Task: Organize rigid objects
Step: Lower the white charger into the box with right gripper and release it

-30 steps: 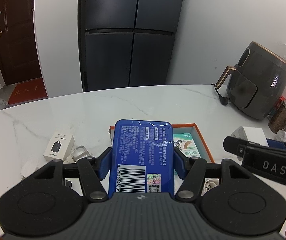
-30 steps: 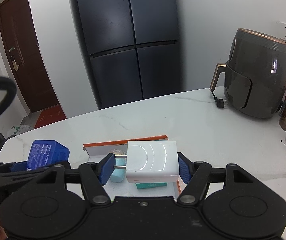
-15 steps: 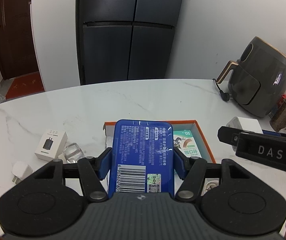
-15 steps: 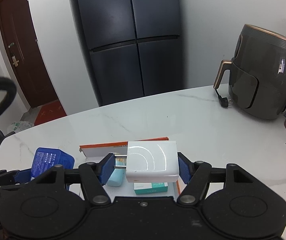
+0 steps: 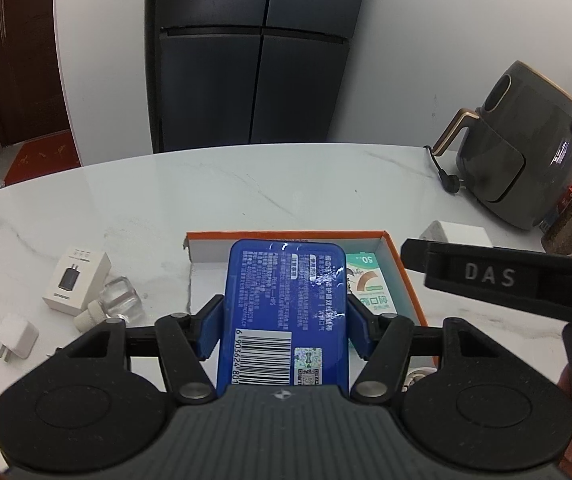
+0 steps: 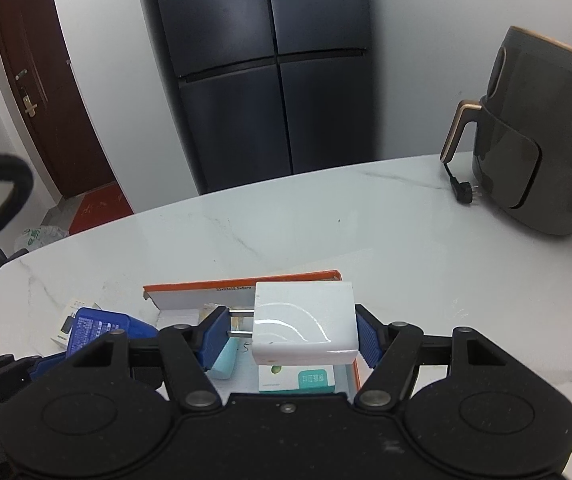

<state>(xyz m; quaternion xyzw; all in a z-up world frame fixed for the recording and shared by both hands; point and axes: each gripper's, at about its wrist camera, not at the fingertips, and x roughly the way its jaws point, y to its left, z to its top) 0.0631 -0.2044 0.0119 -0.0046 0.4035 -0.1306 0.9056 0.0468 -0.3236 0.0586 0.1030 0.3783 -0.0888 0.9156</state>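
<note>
My left gripper (image 5: 284,320) is shut on a flat blue packet (image 5: 286,300) with a barcode, held over the orange-rimmed cardboard box (image 5: 286,235) on the white marble table. Inside the box lies a green-and-white carton (image 5: 370,282). My right gripper (image 6: 286,338) is shut on a white plug adapter (image 6: 304,326), its metal prongs against the left pad, above the same box (image 6: 246,280). A light-blue item (image 6: 224,362) and a green carton (image 6: 298,378) lie in the box below it. The blue packet (image 6: 98,330) and left gripper show at the lower left of the right wrist view.
Left of the box lie a white charger carton (image 5: 76,276), a clear cube (image 5: 120,298) and a small white plug (image 5: 16,336). A dark air fryer (image 5: 522,144) with its cord, and jars (image 5: 570,224), stand at the right. A dark fridge (image 5: 254,56) stands behind the table.
Both grippers have moved forward and down toward the orange box, each still holding its object. More of the box now shows under them.
</note>
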